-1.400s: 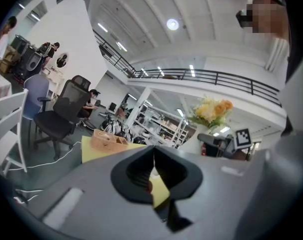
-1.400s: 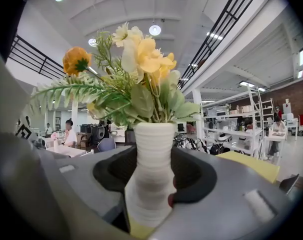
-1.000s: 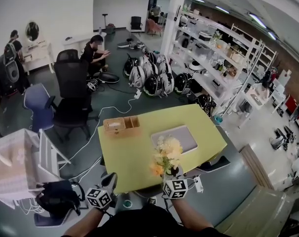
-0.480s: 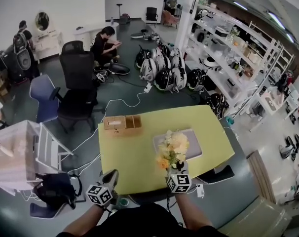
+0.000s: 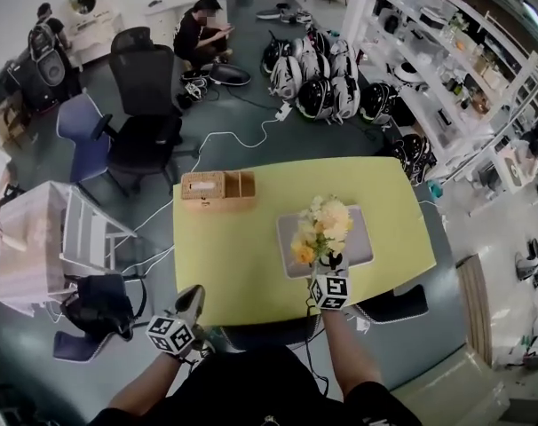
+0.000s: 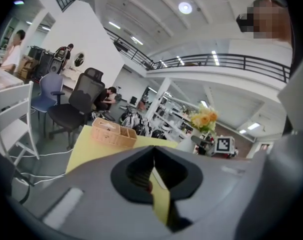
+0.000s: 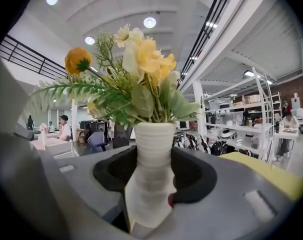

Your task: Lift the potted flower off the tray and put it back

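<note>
Fingers of the right gripper (image 5: 326, 268) squeeze the white pot (image 7: 150, 159) of the potted flower (image 5: 322, 229), holding it upright over the near part of the grey tray (image 5: 362, 238) on the yellow worktop (image 5: 233, 256). I cannot tell if the pot touches the tray. Left gripper (image 5: 193, 295) fingers are pressed together, empty, by the worktop's near edge.

An open lab-like workspace is indicated: stocked white racks (image 5: 447, 51) are ranged along the far right, office chairs (image 5: 149, 78) and loose cables (image 5: 217, 136) are spread far left, and a railed mezzanine (image 6: 231, 61) is seen above.
</note>
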`<move>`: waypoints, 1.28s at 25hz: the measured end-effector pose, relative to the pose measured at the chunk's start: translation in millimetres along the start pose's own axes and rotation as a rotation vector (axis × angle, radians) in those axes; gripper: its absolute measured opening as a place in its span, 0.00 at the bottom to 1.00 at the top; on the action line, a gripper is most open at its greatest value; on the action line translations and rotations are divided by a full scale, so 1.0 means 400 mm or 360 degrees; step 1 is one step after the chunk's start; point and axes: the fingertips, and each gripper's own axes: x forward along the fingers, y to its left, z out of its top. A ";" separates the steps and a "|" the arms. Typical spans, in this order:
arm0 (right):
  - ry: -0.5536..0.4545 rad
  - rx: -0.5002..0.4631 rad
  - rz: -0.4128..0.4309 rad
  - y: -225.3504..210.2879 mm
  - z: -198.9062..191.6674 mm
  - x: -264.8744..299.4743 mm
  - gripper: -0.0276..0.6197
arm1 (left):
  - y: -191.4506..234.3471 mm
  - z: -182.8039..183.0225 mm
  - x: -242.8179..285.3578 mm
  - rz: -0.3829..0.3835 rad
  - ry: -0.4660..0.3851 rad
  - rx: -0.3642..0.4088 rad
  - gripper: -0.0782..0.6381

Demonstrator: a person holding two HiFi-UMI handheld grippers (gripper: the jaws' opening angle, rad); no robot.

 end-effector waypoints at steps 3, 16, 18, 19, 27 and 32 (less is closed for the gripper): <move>0.0022 0.0005 -0.0041 -0.080 -0.072 0.056 0.38 | 0.010 -0.026 0.031 0.0045 0.0032 -0.0018 0.12; 0.0092 -0.0041 -0.0178 -0.318 -0.263 0.186 0.38 | -0.013 -0.091 0.061 0.0189 0.0127 -0.0040 0.12; 0.0105 -0.0061 -0.0187 -0.339 -0.284 0.196 0.38 | -0.022 -0.100 0.071 0.0193 0.0136 -0.0029 0.12; 0.0110 -0.0064 -0.0188 -0.347 -0.294 0.199 0.38 | -0.028 -0.105 0.077 0.0193 0.0138 -0.0023 0.12; 0.0092 -0.0050 -0.0197 -0.335 -0.331 0.158 0.40 | -0.039 -0.102 0.092 0.0186 0.0159 -0.0003 0.12; 0.0136 -0.0050 -0.0190 -0.347 -0.345 0.158 0.40 | -0.067 -0.088 0.110 0.0166 0.0137 0.0022 0.12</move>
